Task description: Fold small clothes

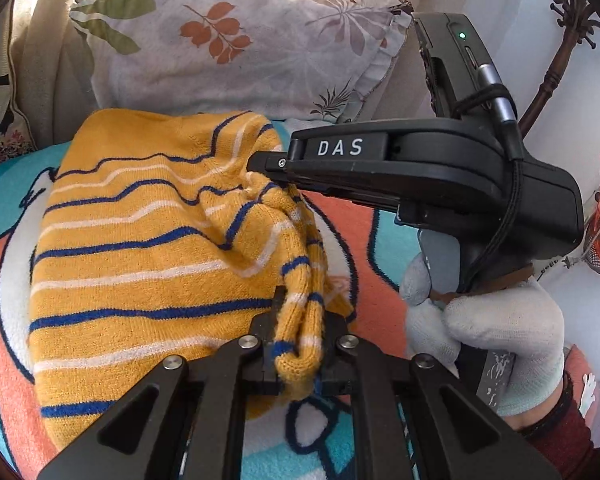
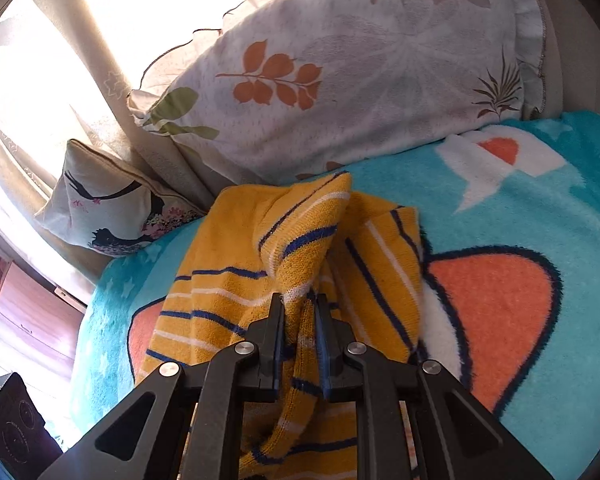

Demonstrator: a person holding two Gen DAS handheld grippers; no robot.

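A small yellow knit sweater (image 1: 140,232) with blue and white stripes lies on a fleece blanket (image 1: 4,280) on a bed. My left gripper (image 1: 300,320) is shut on a bunched edge of the sweater near the bottom of the left wrist view. The right gripper (image 1: 260,162), held by a gloved hand (image 1: 492,332), reaches in from the right and pinches a fold of the same sweater further back. In the right wrist view my right gripper (image 2: 300,304) is shut on a raised ridge of the sweater (image 2: 300,240), which hangs folded over itself.
A floral pillow (image 1: 236,48) leans against the curtain behind the sweater. A smaller cushion (image 2: 108,208) sits beside it. The blanket (image 2: 540,208) stretches to the right. A dark coat stand (image 1: 560,60) stands at the right wall.
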